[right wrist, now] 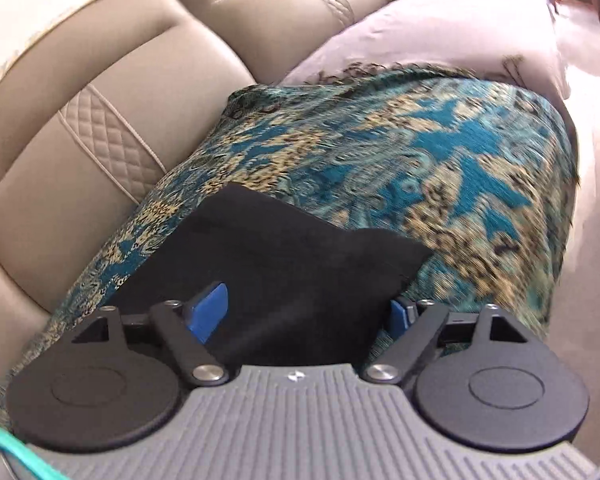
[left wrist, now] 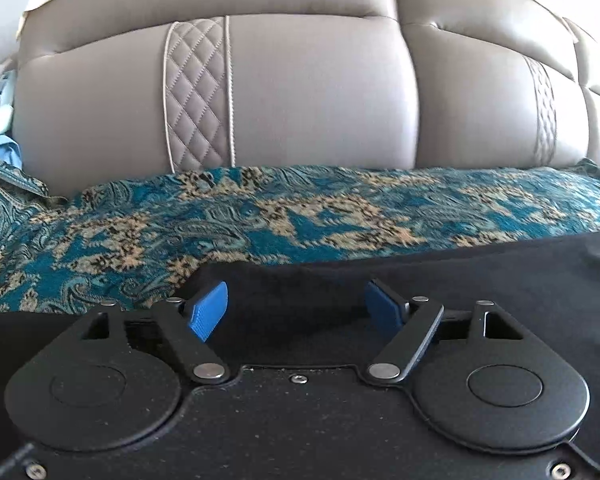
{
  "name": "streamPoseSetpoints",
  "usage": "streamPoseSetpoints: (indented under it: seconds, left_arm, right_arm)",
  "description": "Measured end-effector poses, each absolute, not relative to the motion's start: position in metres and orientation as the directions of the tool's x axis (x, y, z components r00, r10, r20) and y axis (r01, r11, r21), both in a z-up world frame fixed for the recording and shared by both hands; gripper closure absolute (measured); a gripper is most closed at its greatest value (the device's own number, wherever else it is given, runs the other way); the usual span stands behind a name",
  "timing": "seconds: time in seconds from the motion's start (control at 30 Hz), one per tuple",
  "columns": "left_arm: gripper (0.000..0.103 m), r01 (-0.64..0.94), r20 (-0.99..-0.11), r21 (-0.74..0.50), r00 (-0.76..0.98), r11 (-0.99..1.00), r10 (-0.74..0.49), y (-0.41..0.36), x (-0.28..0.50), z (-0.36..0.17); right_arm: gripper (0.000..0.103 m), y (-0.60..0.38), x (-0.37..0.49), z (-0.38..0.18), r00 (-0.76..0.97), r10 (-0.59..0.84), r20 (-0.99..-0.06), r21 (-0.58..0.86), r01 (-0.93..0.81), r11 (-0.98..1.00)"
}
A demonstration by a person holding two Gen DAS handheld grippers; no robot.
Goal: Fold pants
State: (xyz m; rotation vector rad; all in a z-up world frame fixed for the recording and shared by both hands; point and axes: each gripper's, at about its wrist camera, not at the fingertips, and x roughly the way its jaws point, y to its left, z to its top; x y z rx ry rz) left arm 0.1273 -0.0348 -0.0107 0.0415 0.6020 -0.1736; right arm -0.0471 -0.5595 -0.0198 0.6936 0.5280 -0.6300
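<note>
A: Where are your pants (left wrist: 420, 280) right now?

B: In your left view they lie across the bottom half, from 9 to 3 o'clock, black on the teal throw (left wrist: 180, 224). Behind the throw, at 12 o'clock, you face the sofa back (left wrist: 300, 100).

A: And your left gripper (left wrist: 296, 306)?

B: Its blue pads (left wrist: 210, 310) stand wide apart. Black cloth fills the gap between them, but neither pad pinches it; you hold nothing there.

A: What about your right side?

B: Your right gripper (right wrist: 308, 312) is spread wide too. The pants (right wrist: 268, 256) run forward from between the fingers toward 12 o'clock and end in a corner at about 2 o'clock. The left pad (right wrist: 210, 312) sits on the cloth; the right pad (right wrist: 398, 314) is just beside the cloth's edge. You grip nothing here either.

A: What surrounds them?

B: The throw (right wrist: 420, 152) spreads from 8 to 3 o'clock under the pants. The sofa back (right wrist: 100, 120) rises at 10 o'clock, and a pale cover (right wrist: 440, 20) lies at 1 o'clock.
</note>
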Motion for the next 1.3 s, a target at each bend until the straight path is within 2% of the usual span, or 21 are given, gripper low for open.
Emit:
streamPoseSetpoints:
  seconds: [0.03,0.07,0.1,0.17,0.33,0.5,0.6,0.7,0.83,0.9,0.93,0.97,1.0,1.07,1.13,1.23,1.3]
  left_arm:
    - [0.028,0.182,-0.573,-0.011,0.804,0.983,-0.156,-0.035,0.126,-0.01]
    - [0.028,0.19,-0.581,-0.008,0.798,0.982,-0.159,-0.034,0.123,-0.01]
    - [0.028,0.195,-0.588,-0.005,0.793,0.981,-0.161,-0.033,0.122,-0.009]
    - [0.028,0.203,-0.597,-0.002,0.785,0.979,-0.164,-0.028,0.119,-0.008]
    - [0.038,0.198,-0.606,0.0,0.779,0.98,-0.158,-0.009,0.111,-0.002]
    - [0.044,0.169,-0.616,0.036,0.78,0.985,-0.111,0.012,0.106,0.0]
    - [0.044,0.142,-0.626,0.041,0.775,0.989,-0.085,0.026,0.102,-0.003]
    - [0.044,0.12,-0.633,0.033,0.77,0.992,-0.072,0.04,0.098,-0.006]
    - [0.044,0.096,-0.632,0.009,0.772,0.995,-0.069,0.056,0.086,-0.008]
    - [0.044,0.096,-0.633,0.012,0.771,0.995,-0.067,0.061,0.082,-0.011]
    - [0.043,0.098,-0.633,0.015,0.771,0.995,-0.067,0.062,0.079,-0.012]
    - [0.043,0.1,-0.631,0.017,0.773,0.995,-0.067,0.064,0.077,-0.013]
    - [0.043,0.102,-0.632,0.018,0.772,0.995,-0.068,0.064,0.076,-0.012]
    - [0.043,0.103,-0.637,0.008,0.767,0.995,-0.074,0.065,0.072,-0.008]
    - [0.043,0.106,-0.634,-0.013,0.768,0.994,-0.09,0.067,0.069,-0.003]
    - [0.044,0.127,-0.621,-0.031,0.775,0.991,-0.119,0.066,0.062,0.008]
    - [0.05,0.162,-0.62,-0.054,0.768,0.985,-0.16,0.062,0.059,0.015]
  right_arm:
    - [0.03,-0.558,-0.044,-0.019,0.693,-0.35,-0.63,0.407,0.679,0.611]
    - [0.044,-0.556,-0.039,-0.018,0.69,-0.358,-0.629,0.389,0.679,0.623]
    - [0.052,-0.554,-0.037,-0.017,0.683,-0.367,-0.632,0.371,0.682,0.63]
    - [0.089,-0.553,-0.03,-0.015,0.664,-0.377,-0.645,0.341,0.692,0.636]
    - [0.092,-0.529,-0.007,0.007,0.71,-0.343,-0.615,0.33,0.626,0.706]
    - [0.092,-0.421,0.044,0.04,0.819,-0.116,-0.562,0.278,0.319,0.906]
    - [0.092,-0.33,0.065,0.035,0.803,0.113,-0.586,0.277,0.067,0.959]
    - [0.092,-0.243,0.065,0.017,0.719,0.283,-0.635,0.244,-0.161,0.956]
    - [0.091,-0.163,0.036,-0.006,0.655,0.348,-0.671,0.11,-0.376,0.92]
    - [0.088,-0.131,0.011,-0.011,0.686,0.33,-0.649,-0.047,-0.469,0.882]
    - [0.085,-0.121,0.003,-0.011,0.699,0.327,-0.636,-0.111,-0.502,0.857]
    - [0.076,-0.112,-0.005,-0.013,0.708,0.331,-0.624,-0.161,-0.531,0.832]
    - [0.07,-0.107,-0.008,-0.013,0.697,0.345,-0.628,-0.166,-0.553,0.816]
    - [0.043,-0.101,-0.012,-0.014,0.665,0.384,-0.641,-0.133,-0.589,0.797]
    - [0.031,-0.102,-0.015,-0.008,0.632,0.443,-0.636,-0.089,-0.63,0.771]
    - [0.025,-0.11,-0.022,0.007,0.617,0.498,-0.61,-0.061,-0.662,0.747]
    - [0.023,-0.125,-0.03,0.018,0.637,0.487,-0.598,-0.083,-0.654,0.752]
